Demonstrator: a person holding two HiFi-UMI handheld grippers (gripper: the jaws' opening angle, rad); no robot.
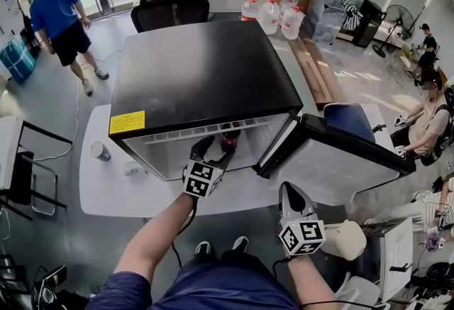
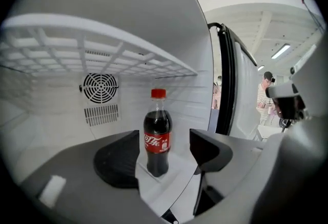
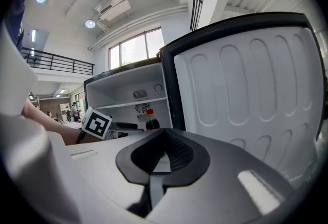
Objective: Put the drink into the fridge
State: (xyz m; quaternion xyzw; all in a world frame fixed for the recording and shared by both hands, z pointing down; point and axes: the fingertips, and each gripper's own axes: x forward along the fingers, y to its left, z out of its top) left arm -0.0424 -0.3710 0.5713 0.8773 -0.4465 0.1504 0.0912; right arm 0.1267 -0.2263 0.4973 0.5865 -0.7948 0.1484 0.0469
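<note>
A cola bottle (image 2: 157,138) with a red cap and red label stands upright on the floor of the open mini fridge (image 1: 206,74), under its wire shelf (image 2: 102,48). My left gripper (image 2: 164,142) is open at the fridge mouth. Its two fingers flank the bottle without touching it, and the bottle stands just past their tips. From the head view the bottle (image 1: 230,137) shows at the fridge opening beside the left gripper (image 1: 214,150). My right gripper (image 1: 288,189) is shut and empty, held low in front of the open door (image 1: 333,159). In its own view the right gripper (image 3: 163,138) points at the door's inside (image 3: 256,89).
The fridge sits on a white table (image 1: 106,188) with a paper cup (image 1: 100,151) at its left. A black office chair (image 1: 169,3) and water jugs (image 1: 269,14) stand behind. One person (image 1: 60,18) stands at far left; others (image 1: 425,117) sit at right.
</note>
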